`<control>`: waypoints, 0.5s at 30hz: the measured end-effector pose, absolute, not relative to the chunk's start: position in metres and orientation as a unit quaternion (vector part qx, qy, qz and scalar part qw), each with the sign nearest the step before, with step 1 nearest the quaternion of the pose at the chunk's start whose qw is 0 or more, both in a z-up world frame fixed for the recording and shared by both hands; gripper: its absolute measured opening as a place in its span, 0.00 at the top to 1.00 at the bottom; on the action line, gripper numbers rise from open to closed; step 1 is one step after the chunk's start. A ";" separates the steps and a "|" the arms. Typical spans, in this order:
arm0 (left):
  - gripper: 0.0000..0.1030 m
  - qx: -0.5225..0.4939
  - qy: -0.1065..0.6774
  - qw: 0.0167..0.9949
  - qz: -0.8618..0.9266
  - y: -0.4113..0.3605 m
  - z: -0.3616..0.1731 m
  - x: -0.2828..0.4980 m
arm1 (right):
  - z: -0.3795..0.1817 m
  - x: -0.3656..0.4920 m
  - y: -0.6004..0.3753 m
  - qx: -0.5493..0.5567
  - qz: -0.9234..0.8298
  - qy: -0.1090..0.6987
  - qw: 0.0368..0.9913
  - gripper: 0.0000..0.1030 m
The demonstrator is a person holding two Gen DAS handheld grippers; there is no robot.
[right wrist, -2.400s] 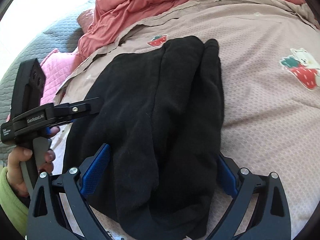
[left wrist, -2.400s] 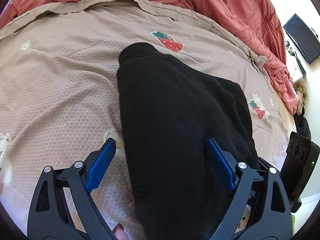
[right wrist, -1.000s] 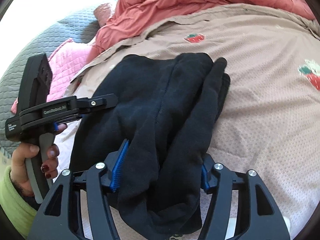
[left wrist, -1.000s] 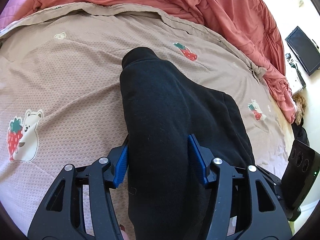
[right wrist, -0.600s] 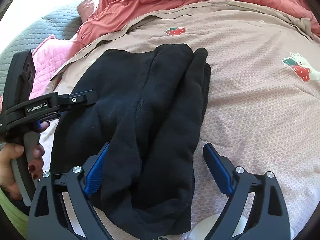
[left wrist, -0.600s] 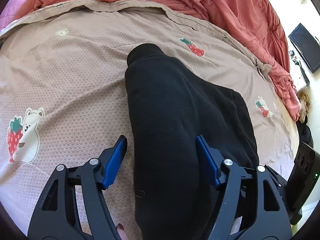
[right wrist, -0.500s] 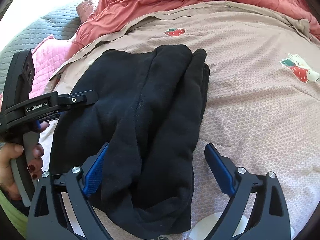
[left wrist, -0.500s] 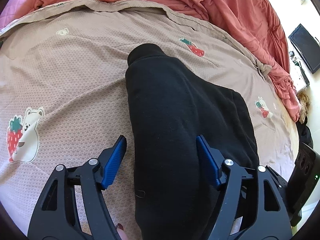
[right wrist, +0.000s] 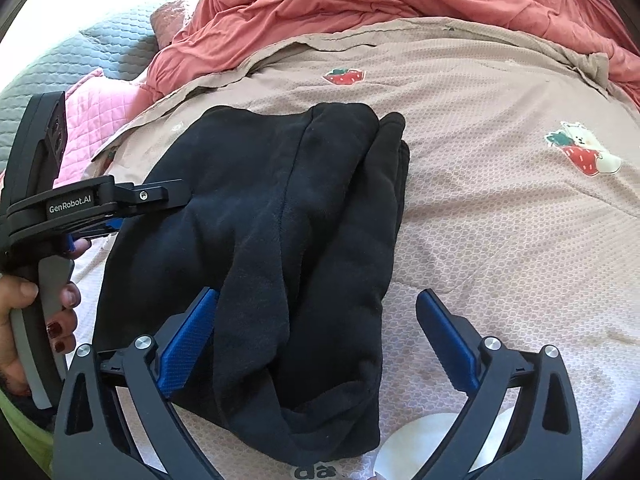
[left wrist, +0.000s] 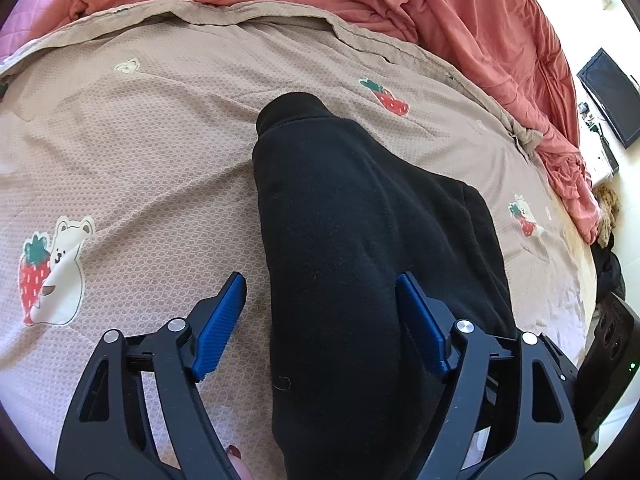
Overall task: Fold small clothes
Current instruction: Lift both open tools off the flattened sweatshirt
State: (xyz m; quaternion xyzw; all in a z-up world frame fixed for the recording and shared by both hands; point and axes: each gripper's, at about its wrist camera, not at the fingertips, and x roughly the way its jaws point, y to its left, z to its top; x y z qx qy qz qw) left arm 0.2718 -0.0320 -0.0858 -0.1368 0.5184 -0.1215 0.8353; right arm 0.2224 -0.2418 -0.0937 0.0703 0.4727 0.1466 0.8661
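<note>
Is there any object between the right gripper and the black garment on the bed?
Nothing visible. The right gripper is open with the black garment lying between its fingers; its jaws have just been opening. Only the bedcover surrounds it.

I look down on a bed under a tan bedspread [left wrist: 160, 152] printed with strawberries and bears — a rumpled coral duvet [left wrist: 460, 16] is heaped along its far edge. Bright daylight falls across it; a dark screen [left wrist: 610, 96] stands far right.
</note>
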 end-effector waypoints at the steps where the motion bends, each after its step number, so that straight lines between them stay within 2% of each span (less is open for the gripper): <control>1: 0.29 -0.136 0.518 0.836 -0.120 -0.032 -0.085 0.271 | -0.093 0.222 -0.242 0.070 0.147 0.471 0.867 0.05; 4: 0.28 -0.140 0.516 0.837 -0.120 -0.029 -0.082 0.270 | -0.089 0.220 -0.242 0.065 0.143 0.466 0.871 0.04; 9: 0.17 -0.137 0.506 0.844 -0.119 -0.028 -0.073 0.267 | -0.082 0.216 -0.243 0.068 0.144 0.458 0.874 0.04; 11: 0.10 -0.132 0.502 0.847 -0.115 -0.027 -0.069 0.265 | -0.080 0.214 -0.242 0.063 0.144 0.455 0.876 0.04; 15: 0.09 -0.128 0.493 0.854 -0.108 -0.025 -0.061 0.260 | -0.075 0.208 -0.238 0.039 0.138 0.446 0.884 0.04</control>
